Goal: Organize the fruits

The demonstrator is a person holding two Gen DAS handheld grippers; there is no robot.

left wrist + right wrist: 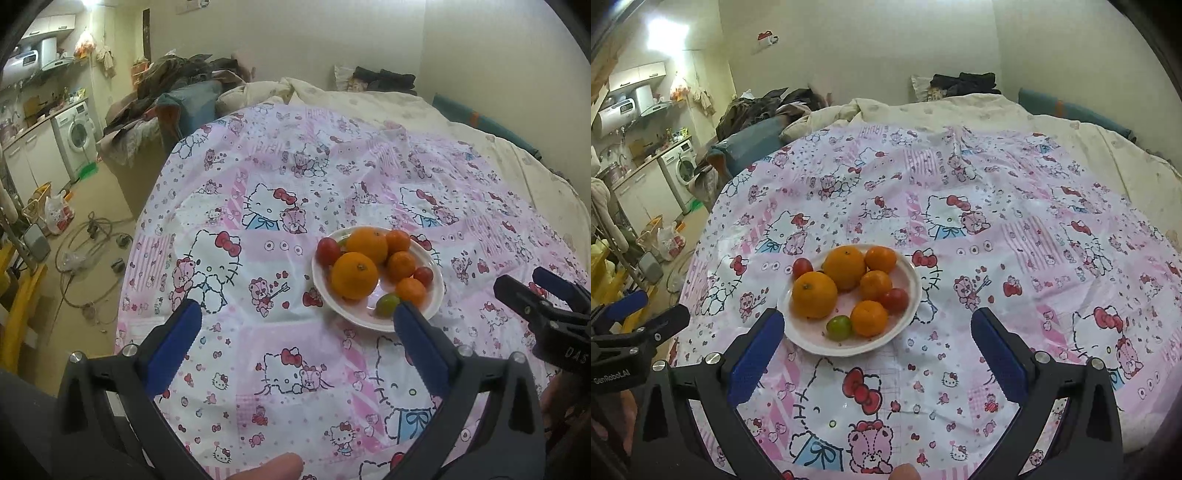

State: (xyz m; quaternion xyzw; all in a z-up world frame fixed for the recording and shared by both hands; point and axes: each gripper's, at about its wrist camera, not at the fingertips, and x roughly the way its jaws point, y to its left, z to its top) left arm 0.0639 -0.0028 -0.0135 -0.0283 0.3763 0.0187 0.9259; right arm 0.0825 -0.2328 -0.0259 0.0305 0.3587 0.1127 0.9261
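Note:
A white plate on the pink cartoon-print cloth carries two large oranges, three small tangerines, two red tomatoes and one green one. My left gripper is open and empty, just short of the plate, with the right fingertip over its near rim. My right gripper is open too, nothing between its fingers, its left fingertip by the plate's near-left rim. Each gripper shows at the edge of the other's view.
The cloth covers a bed with a cream quilt behind. Left of the bed lie a floor with cables, bags, a washing machine and clothes piles. A fingertip shows at the bottom edge.

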